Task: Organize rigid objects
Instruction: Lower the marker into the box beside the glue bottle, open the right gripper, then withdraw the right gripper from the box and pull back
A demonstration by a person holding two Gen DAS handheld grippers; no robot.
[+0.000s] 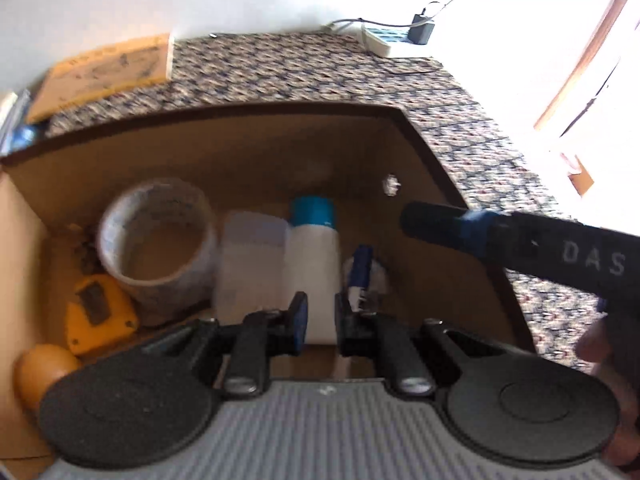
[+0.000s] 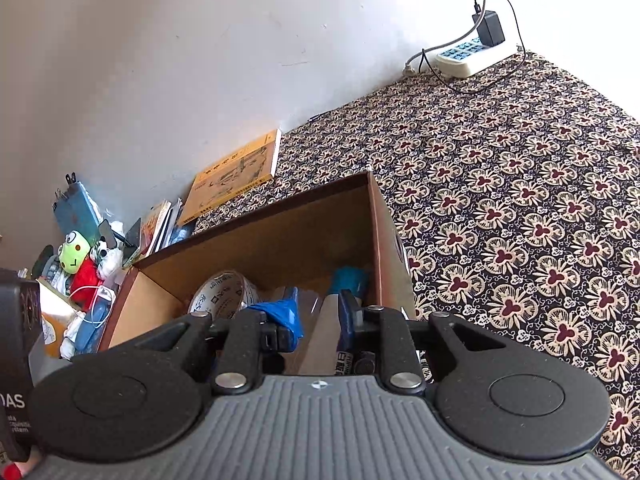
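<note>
1. My left gripper (image 1: pixel 320 320) hangs over the cardboard box (image 1: pixel 420 128), its jaws nearly together with nothing clamped; a white bottle (image 1: pixel 314 264) lies just beyond the tips
2. My right gripper (image 2: pixel 316 326) is at the box's right wall, jaws a narrow slit apart; whether they pinch anything I cannot tell
3. Inside the box lie a tape roll (image 1: pixel 156 236), a yellow tape measure (image 1: pixel 100 312) and an orange ball (image 1: pixel 40 372)

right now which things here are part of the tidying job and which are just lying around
In the job:
brown cardboard box
clear tape roll
white bottle with blue cap
yellow tape measure

Lying about:
yellow book
white power strip
green frog plush toy
</note>
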